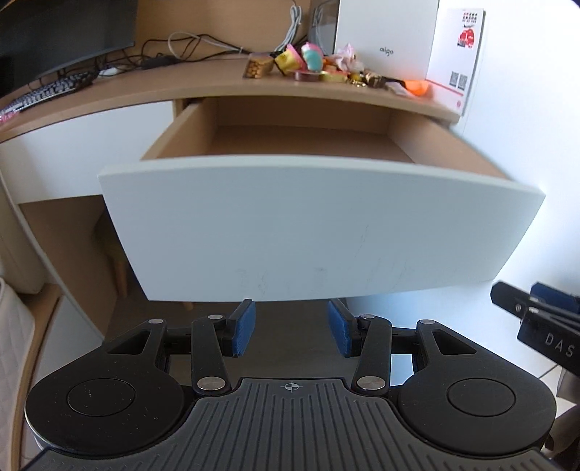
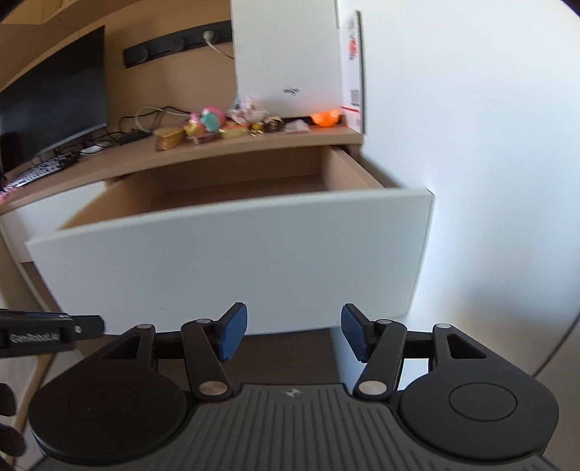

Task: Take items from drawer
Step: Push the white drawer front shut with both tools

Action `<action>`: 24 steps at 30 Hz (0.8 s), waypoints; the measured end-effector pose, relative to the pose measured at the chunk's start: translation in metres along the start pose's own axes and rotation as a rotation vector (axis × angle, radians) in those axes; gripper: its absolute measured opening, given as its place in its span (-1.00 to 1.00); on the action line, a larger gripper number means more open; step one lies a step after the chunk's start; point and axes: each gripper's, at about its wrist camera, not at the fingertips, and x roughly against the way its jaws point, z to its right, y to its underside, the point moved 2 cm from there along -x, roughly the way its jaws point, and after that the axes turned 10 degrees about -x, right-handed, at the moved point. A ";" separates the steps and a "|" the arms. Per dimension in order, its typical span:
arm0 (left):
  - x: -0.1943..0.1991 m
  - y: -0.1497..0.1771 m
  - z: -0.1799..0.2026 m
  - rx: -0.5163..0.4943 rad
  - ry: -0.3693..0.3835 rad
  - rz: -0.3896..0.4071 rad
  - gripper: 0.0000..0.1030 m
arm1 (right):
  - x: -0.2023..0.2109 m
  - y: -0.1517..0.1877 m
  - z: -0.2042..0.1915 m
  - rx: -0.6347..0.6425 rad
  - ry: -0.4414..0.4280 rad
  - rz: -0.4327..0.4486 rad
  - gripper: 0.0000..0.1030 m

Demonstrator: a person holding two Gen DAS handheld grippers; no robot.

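The drawer (image 1: 308, 232) with a white front panel stands pulled out under the wooden desktop; the part of its brown inside that shows holds nothing. The same drawer (image 2: 232, 261) fills the middle of the right wrist view. A pile of small colourful items (image 1: 319, 69) lies on the desktop behind it, and those items (image 2: 224, 126) show in the right wrist view too. My left gripper (image 1: 291, 328) hangs open just below the panel's lower edge, nothing between its blue pads. My right gripper (image 2: 294, 332) is open too, low in front of the panel's right part.
A white box (image 1: 388, 40) marked "aigo" and a red-printed carton (image 1: 460, 50) stand at the desk's back right. A monitor (image 1: 61, 32), keyboard (image 1: 43, 94) and cables lie to the left. A white wall (image 2: 489, 145) runs along the drawer's right side.
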 end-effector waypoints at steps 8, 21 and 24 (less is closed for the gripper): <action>-0.012 0.015 -0.003 0.042 -0.022 0.065 -0.09 | -0.017 0.020 0.012 0.029 0.010 -0.018 0.12; -0.023 -0.017 -0.010 0.010 -0.118 0.240 -0.09 | -0.056 0.004 -0.014 0.159 -0.014 0.048 0.12; -0.030 -0.023 -0.010 -0.005 -0.112 0.242 -0.09 | -0.057 -0.001 -0.016 0.178 0.027 0.102 0.12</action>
